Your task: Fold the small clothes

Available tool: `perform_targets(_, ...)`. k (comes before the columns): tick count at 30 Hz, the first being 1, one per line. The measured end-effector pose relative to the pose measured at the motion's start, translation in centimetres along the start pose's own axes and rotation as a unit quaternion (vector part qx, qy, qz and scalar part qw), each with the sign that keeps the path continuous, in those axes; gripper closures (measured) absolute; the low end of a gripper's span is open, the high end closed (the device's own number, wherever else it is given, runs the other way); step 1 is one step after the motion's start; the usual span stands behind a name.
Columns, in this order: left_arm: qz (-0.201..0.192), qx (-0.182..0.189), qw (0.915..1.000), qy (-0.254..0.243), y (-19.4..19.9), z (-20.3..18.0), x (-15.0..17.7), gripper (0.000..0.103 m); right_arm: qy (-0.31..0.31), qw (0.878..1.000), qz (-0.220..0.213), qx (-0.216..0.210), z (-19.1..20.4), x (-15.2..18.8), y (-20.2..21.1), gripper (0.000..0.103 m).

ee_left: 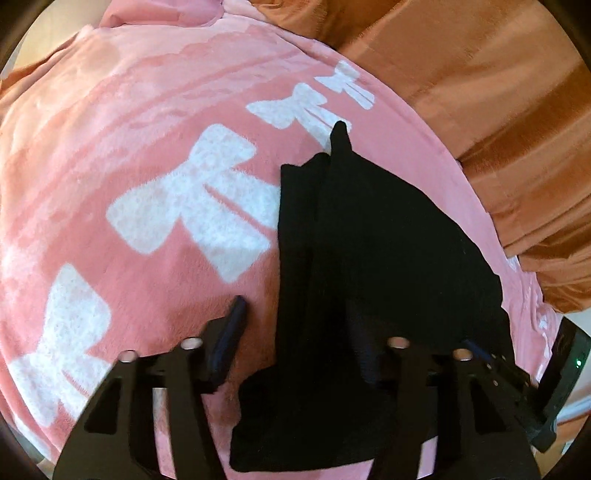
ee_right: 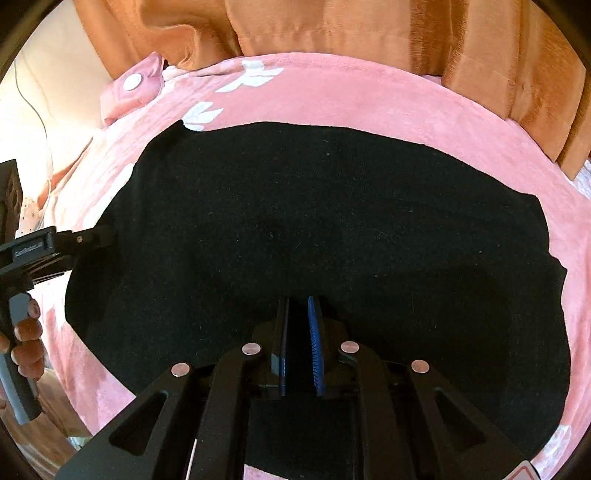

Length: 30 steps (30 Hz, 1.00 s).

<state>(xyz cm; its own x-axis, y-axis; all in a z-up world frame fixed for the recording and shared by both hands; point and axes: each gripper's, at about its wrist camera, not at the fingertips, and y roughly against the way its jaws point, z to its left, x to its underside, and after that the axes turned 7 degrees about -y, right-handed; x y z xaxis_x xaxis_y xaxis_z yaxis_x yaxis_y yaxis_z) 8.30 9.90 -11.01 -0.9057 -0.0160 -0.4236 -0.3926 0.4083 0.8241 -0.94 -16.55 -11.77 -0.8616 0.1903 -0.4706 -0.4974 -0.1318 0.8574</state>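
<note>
My left tool (ee_left: 295, 314) is gaping wide over the black garment (ee_right: 314, 229); my right tool (ee_right: 298, 317) is pinching its fabric (pink blanket (ee_left: 147, 92) underneath).

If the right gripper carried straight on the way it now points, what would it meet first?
Probably the black garment: the right gripper, fingers nearly closed, points across it just above the cloth. Beyond lie the pink blanket and orange curtain.

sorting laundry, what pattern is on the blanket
Pink blanket with white bows, clearest in the left wrist view.

Black garment (ee_right: 314, 221) on pink blanket (ee_right: 369, 96)
</note>
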Motion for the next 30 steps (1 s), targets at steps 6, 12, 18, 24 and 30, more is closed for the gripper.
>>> perform_targets(6,-0.017,0.057,0.9981,-0.017,1.0,-4.6,-1.3,0.097,-0.068,0.996,0.005,-0.050,-2.7,-1.9,0.5,0.082)
perform_targets(12,-0.062,0.148,0.9803,-0.114,3.4,-15.2,-1.2,0.097,-0.109,0.993,-0.041,-0.031,-7.3,-2.1,4.9,0.066)
perform_targets(18,-0.026,0.174,0.9554,-0.237,-0.2,-25.9,3.2,0.096,-0.191,0.979,-0.073,0.003,-15.3,-1.6,7.8,0.064)
perform_targets(24,0.047,0.168,0.9539,-0.244,-3.5,-25.2,7.5,0.082,-0.257,0.963,-0.072,-0.019,-19.9,-1.1,8.7,0.062)
perform_targets(30,-0.045,0.152,0.9573,-0.241,3.5,-20.1,7.3,0.032,-0.221,0.969,-0.059,-0.089,-16.9,-2.0,9.7,0.041)
